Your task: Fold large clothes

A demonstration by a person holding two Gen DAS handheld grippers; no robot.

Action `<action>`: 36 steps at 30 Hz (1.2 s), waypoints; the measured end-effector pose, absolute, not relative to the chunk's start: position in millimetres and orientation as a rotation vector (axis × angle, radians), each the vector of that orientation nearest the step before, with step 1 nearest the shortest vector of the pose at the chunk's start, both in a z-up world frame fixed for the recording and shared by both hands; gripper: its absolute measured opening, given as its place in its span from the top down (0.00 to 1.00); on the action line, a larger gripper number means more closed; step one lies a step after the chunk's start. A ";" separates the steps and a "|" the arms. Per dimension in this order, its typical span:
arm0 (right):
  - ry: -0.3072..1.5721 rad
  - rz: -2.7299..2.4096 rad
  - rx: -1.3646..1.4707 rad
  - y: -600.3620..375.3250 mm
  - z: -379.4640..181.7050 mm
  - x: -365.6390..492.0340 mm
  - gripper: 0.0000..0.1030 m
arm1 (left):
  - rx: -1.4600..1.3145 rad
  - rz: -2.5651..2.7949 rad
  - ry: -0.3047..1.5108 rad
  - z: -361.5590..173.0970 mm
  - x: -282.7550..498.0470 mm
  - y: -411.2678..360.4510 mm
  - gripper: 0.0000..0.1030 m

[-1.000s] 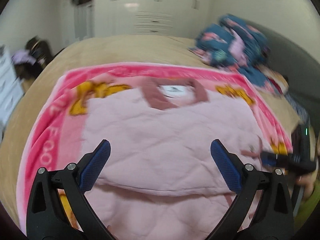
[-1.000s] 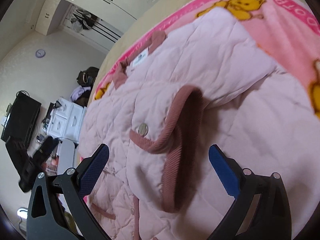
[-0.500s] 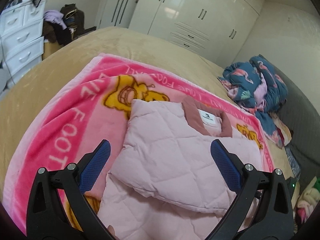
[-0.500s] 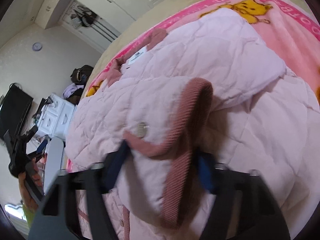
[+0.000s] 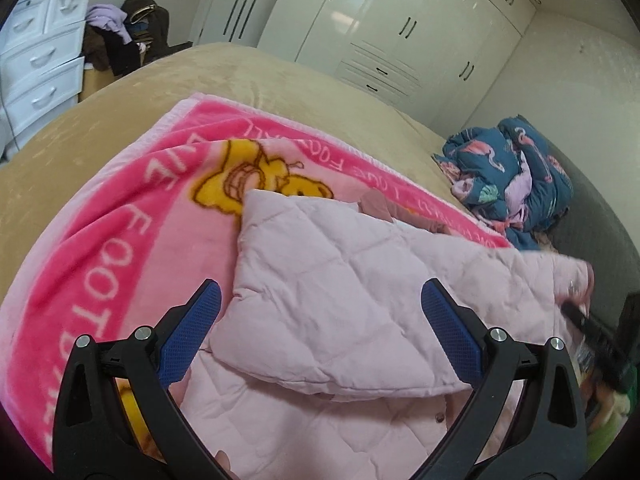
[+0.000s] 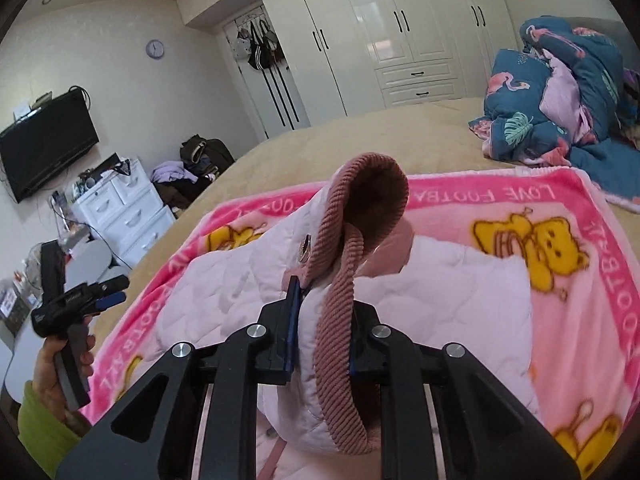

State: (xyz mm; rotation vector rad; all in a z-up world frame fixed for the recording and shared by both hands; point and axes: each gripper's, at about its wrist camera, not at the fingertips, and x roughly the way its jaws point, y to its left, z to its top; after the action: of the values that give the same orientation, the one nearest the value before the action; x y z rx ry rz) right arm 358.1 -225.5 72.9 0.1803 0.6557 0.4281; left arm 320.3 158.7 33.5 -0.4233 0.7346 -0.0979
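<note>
A pale pink quilted jacket (image 5: 340, 304) with dusty-pink ribbed trim lies partly folded on a pink bear-print blanket (image 5: 120, 232) on the bed. My right gripper (image 6: 320, 344) is shut on the jacket's ribbed cuff edge (image 6: 340, 272) and holds that part lifted above the blanket. It also shows blurred at the right of the left wrist view (image 5: 588, 320). My left gripper (image 5: 320, 332) is open and empty, hovering over the jacket's near left part. It also shows at the left of the right wrist view (image 6: 108, 296).
A blue flamingo-print quilt (image 6: 560, 92) is bunched at the bed's far right. The beige bedspread (image 5: 160, 92) surrounds the blanket. White wardrobes (image 6: 380, 40), a white drawer unit (image 6: 124, 216), a clothes pile (image 6: 192, 168) and a wall TV (image 6: 44, 144) line the room.
My right gripper closed on the ribbed cuff and lifted it up from the bed. My left gripper stayed open and swung left, its view shifting toward the blanket's left side.
</note>
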 end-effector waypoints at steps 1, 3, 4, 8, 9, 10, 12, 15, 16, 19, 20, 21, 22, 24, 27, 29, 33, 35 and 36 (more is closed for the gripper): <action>0.664 0.421 0.174 -226.3 70.5 363.6 0.84 | -0.416 -0.100 0.733 32.4 321.9 155.3 0.09; 0.688 0.402 0.174 -229.9 61.4 374.4 0.84 | -0.402 -0.107 0.739 29.0 326.0 148.2 0.09; 0.696 0.398 0.178 -230.8 56.5 377.8 0.84 | -0.394 -0.111 0.743 26.6 328.1 143.8 0.09; 0.737 0.364 0.192 -234.6 34.0 389.2 0.84 | -0.364 -0.128 0.777 13.5 336.4 127.2 0.09; 0.749 0.355 0.197 -234.6 29.1 390.0 0.84 | -0.356 -0.129 0.783 11.1 337.5 124.6 0.09; 0.756 0.350 0.201 -234.1 24.9 390.0 0.84 | -0.341 -0.130 0.793 8.2 339.2 120.8 0.09; 0.773 0.339 0.216 -236.5 16.9 391.7 0.83 | -0.312 -0.126 0.803 3.5 341.5 115.6 0.09; 0.784 0.322 0.233 -238.8 11.0 391.6 0.78 | -0.300 -0.124 0.813 -1.4 343.9 112.8 0.09; 0.786 0.316 0.235 -238.8 10.5 391.2 0.74 | -0.299 -0.126 0.815 -2.0 344.5 112.5 0.09; 0.794 0.300 0.241 -239.5 7.3 389.9 0.69 | -0.284 -0.129 0.817 -3.5 345.4 107.9 0.09; 0.794 0.294 0.242 -240.2 6.8 389.7 0.66 | -0.277 -0.130 0.817 -3.6 345.8 106.6 0.09; 0.789 0.276 0.239 -241.1 6.9 388.4 0.63 | -0.268 -0.131 0.817 -3.8 346.1 104.6 0.09; 0.781 0.265 0.239 -242.0 8.0 387.1 0.60 | -0.260 -0.132 0.818 -3.7 346.5 102.6 0.09; 0.764 0.243 0.249 -245.9 10.1 383.4 0.55 | -0.243 -0.134 0.819 -4.0 346.4 98.5 0.09; 0.716 0.212 0.239 -250.9 18.2 378.0 0.49 | -0.206 -0.150 0.823 -6.3 346.9 91.7 0.09; 0.696 0.209 0.226 -250.5 23.3 374.9 0.48 | -0.174 -0.162 0.832 -8.2 347.0 85.1 0.09; 0.685 0.237 0.195 -240.1 29.0 371.7 0.42 | -0.140 -0.172 0.890 -21.4 350.8 77.4 0.09; 0.687 0.255 0.177 -232.5 29.5 371.5 0.39 | -0.131 -0.170 0.912 -29.1 352.6 77.5 0.09; 0.691 0.266 0.168 -227.5 29.5 372.0 0.39 | -0.134 -0.172 0.916 -33.0 352.7 78.6 0.09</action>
State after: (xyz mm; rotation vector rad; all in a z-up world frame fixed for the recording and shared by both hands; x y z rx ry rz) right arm 372.0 -227.5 29.5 0.1678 0.6914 0.2661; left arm 352.7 78.6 -33.0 -0.1339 0.9164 -0.1717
